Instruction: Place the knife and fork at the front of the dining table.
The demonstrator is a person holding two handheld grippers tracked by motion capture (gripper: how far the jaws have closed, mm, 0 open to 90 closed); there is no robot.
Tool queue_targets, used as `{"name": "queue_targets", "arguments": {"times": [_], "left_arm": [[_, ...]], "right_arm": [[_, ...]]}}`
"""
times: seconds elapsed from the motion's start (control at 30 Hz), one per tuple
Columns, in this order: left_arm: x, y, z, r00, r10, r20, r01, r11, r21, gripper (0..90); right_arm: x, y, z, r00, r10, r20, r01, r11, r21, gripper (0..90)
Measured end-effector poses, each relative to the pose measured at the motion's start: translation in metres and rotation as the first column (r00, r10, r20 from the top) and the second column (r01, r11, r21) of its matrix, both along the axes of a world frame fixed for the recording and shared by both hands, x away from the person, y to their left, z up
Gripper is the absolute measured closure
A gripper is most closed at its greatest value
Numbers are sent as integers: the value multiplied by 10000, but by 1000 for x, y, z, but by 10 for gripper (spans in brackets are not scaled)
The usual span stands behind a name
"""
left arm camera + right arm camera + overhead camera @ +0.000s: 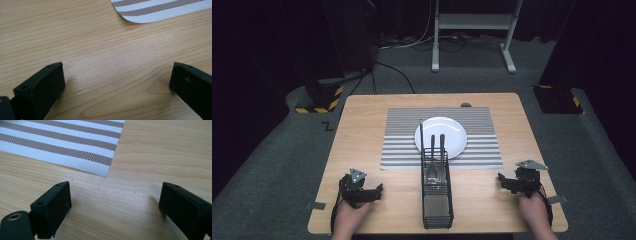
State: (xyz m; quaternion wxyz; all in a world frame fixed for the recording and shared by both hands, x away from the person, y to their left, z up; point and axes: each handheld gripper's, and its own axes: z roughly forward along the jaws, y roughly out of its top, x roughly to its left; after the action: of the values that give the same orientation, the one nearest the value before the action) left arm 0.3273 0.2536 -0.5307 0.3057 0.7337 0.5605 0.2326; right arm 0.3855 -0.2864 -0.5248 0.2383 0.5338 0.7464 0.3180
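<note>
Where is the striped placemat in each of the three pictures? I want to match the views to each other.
High view: the striped placemat lies in the middle of the table, under the white plate.
Left gripper view: only a rounded corner at the top right, beyond the open jaws.
Right gripper view: a corner fills the top left, beyond the open jaws.
Shared landmark: the mat's brown and white stripes on pale wood.

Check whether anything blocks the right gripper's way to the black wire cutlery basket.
Nothing visible does. The right gripper rests open on the bare wooden table, and only bare wood lies between it and the black wire cutlery basket toward the person's left. The striped placemat lies farther back, off that line.
</note>
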Motion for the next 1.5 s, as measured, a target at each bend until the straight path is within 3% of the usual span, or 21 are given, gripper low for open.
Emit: {"name": "queue_targets", "arguments": {"times": [0.67, 0.8, 1.27, 1.5], "left_arm": [[0, 0, 0, 10000, -25, -10, 25, 10000, -2, 2], [0, 0, 0, 10000, -19, -12, 19, 10000, -11, 3], [0, 1, 1, 9999, -172, -19, 171, 9997, -180, 4], [-4, -1, 5, 9971, -511, 569, 523, 9984, -207, 1]], "right_arm": [[1, 0, 0, 10000, 42, -16, -42, 10000, 16, 102], [0, 0, 0, 9999, -105, 38, 104, 9999, 106, 144], [-11, 1, 1, 9998, -183, 60, 183, 9998, 9, 141], [-8, 1, 0, 10000, 57, 14, -57, 10000, 20, 109]]}}
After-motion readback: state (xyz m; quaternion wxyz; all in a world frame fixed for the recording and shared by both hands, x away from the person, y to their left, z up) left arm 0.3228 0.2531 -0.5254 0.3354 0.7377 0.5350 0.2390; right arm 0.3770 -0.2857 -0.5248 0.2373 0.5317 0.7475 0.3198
